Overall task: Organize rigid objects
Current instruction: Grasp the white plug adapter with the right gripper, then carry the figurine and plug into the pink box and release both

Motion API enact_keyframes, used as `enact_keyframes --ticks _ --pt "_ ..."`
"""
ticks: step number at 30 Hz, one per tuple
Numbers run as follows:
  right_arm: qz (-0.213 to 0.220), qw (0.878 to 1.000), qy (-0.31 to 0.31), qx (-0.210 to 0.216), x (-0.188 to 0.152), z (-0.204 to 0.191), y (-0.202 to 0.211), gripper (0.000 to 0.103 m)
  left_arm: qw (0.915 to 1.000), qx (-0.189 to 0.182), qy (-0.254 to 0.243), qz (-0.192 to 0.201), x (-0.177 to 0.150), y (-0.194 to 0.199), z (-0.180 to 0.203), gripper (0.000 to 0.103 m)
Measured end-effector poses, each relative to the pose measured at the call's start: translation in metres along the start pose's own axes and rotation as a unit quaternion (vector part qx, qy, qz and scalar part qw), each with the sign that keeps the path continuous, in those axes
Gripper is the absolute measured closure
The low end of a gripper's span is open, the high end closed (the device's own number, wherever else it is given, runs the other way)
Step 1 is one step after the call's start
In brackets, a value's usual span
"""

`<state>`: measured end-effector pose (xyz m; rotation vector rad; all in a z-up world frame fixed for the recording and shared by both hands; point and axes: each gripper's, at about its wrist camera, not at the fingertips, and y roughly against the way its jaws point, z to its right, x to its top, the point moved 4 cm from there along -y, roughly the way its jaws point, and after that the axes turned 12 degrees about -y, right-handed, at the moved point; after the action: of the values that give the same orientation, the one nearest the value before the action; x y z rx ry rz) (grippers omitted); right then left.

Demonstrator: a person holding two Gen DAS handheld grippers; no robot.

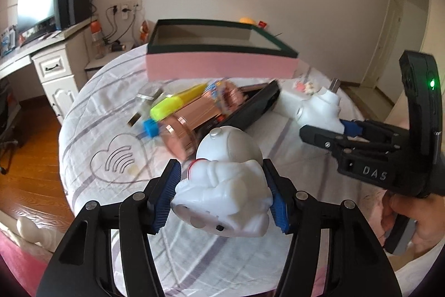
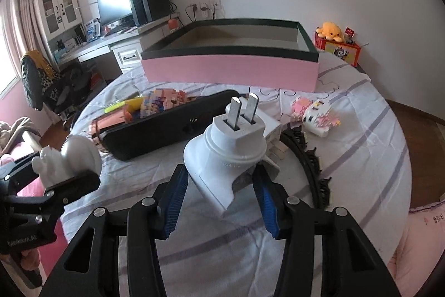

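Observation:
My left gripper [image 1: 222, 191] is shut on a white astronaut figure [image 1: 222, 185] and holds it above the bed; it also shows in the right wrist view [image 2: 66, 163]. My right gripper [image 2: 219, 199] is shut on a white plug adapter [image 2: 228, 155] with two metal prongs pointing up; it shows in the left wrist view [image 1: 319, 110] too. The pink box with a dark green rim [image 2: 230, 68] stands open at the far side of the bed. Before it lie a black case [image 2: 172, 124], a rose-gold tube [image 1: 189, 121], a yellow highlighter [image 1: 178, 102] and a brick model [image 2: 167, 99].
The items lie on a white striped bed cover [image 2: 347, 157]. A pink and white brick toy [image 2: 317, 116] and a black frilly ring [image 2: 311, 169] lie at the right. A desk with a monitor [image 2: 114, 4] stands behind the bed on the left.

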<state>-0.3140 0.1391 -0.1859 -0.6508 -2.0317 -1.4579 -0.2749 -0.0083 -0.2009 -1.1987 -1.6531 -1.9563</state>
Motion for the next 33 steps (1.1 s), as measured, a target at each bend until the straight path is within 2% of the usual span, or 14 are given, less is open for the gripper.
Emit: enact_keyframes --ticks 7,11,16,19,26,33 --pt "0.031 0.999 0.005 0.013 0.022 -0.003 0.019 0.053 0.9992 0.011 -0.023 0.032 0.036 0.012 0.006 0.043" --pt "0.044 0.999 0.007 0.018 0.036 -0.003 0.023 0.053 0.9975 0.024 -0.035 0.056 0.067 0.015 0.004 0.043" --pt "0.054 0.998 0.011 0.023 0.071 -0.003 0.017 0.053 0.9963 0.036 -0.040 0.068 0.108 0.001 -0.007 0.043" --pt "0.056 0.998 0.012 0.029 0.092 -0.003 0.009 0.053 0.9965 0.026 -0.034 0.072 0.141 -0.017 -0.020 0.043" --pt "0.033 0.999 0.001 0.032 0.146 0.000 -0.037 0.053 0.9986 0.024 -0.027 0.039 0.196 -0.081 -0.050 0.043" --pt "-0.022 1.000 -0.006 0.019 0.176 0.000 -0.104 0.053 0.9993 0.026 -0.014 -0.024 0.214 -0.151 -0.083 0.043"
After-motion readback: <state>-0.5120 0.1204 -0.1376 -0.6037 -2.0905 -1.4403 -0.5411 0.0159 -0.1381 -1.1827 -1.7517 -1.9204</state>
